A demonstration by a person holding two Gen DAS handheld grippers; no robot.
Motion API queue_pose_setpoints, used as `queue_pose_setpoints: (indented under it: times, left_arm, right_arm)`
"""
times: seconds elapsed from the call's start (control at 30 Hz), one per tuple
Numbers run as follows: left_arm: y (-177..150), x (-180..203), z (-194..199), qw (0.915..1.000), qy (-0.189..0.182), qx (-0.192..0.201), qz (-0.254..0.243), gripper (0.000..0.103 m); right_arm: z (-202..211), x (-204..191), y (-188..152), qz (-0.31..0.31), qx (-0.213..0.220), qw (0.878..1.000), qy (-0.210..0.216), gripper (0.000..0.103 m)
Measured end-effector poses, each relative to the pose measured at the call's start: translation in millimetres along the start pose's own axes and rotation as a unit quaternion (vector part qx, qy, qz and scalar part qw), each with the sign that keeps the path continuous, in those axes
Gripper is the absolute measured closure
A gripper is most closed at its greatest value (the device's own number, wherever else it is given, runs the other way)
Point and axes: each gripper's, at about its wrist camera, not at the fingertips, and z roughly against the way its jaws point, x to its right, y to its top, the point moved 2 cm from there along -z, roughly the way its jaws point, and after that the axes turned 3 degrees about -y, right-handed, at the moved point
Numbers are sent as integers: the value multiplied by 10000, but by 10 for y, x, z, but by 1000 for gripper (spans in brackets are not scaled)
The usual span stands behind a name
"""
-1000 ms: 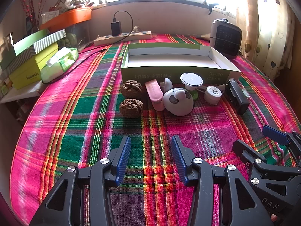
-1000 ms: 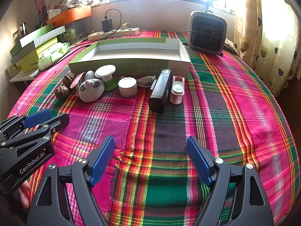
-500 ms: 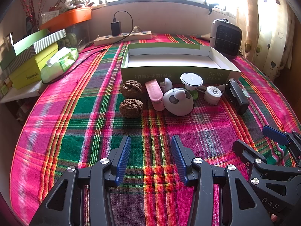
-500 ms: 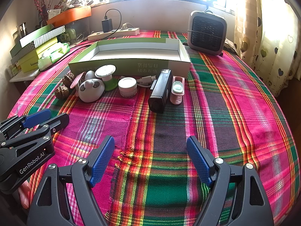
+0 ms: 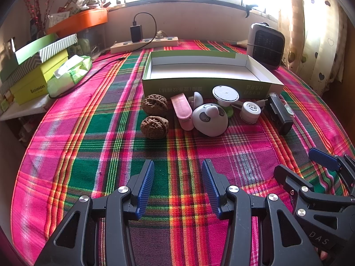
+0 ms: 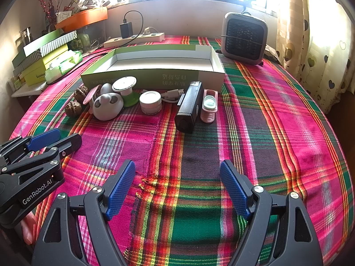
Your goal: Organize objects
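Left wrist view: the left gripper (image 5: 178,186), fingers parted and empty, hovers at lower centre above the plaid cloth (image 5: 88,137); two walnuts (image 5: 154,126), a panda-faced gadget (image 5: 209,119) and a small jar (image 5: 250,112) lie well ahead, before the open green box (image 5: 206,84). Right wrist view: the right gripper (image 6: 177,188), spread wide and empty; a black device (image 6: 189,109) lies ahead at centre, partly hiding a white cable (image 6: 172,94).

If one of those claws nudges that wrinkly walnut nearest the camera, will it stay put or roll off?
The nearer walnut looks rounded, so it would probably roll a little; the woven plaid cloth should slow it. Its deeply ridged shell likely gives the fingers decent grip, and it seems hard rather than fragile.
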Motion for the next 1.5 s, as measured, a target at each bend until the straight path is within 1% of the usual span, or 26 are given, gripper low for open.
queue_pose_setpoints:
  times: [0.13,0.27,0.33,0.57,0.77,0.87,1.37,1.47,1.5]
  left_arm:
    - [25,-17,3,9998,-158,-38,-114,59]
    - [72,-113,-15,9991,-394,-130,-37,59]
    - [91,-179,-30,9992,-366,-128,31,59]
    - [145,-359,-62,9987,-427,-118,253,60]
    - [159,-406,-81,9983,-528,-105,216,60]
    - [188,-435,-98,9978,-596,-114,274,60]
    - [300,-413,-207,9989,-417,-187,117,60]
    - [333,-411,-232,9990,-382,-208,115,59]
    - [340,-415,-241,9990,-384,-214,125,60]
  right_arm:
    - [1,18,10,77,-33,10000,48,24]
    - [-7,54,37,42,-57,9998,211,24]
    - [-17,99,46,-20,-51,9995,297,24]
    - [-50,211,100,-199,-116,9992,317,28]
    - [-72,215,130,-236,-114,9991,328,28]
    - [-89,195,145,-194,-115,9992,341,29]
    - [-144,164,214,-152,-187,9990,379,30]
    - [-162,158,254,-156,-210,9989,387,38]
    - [-170,162,268,-173,-211,9988,396,39]
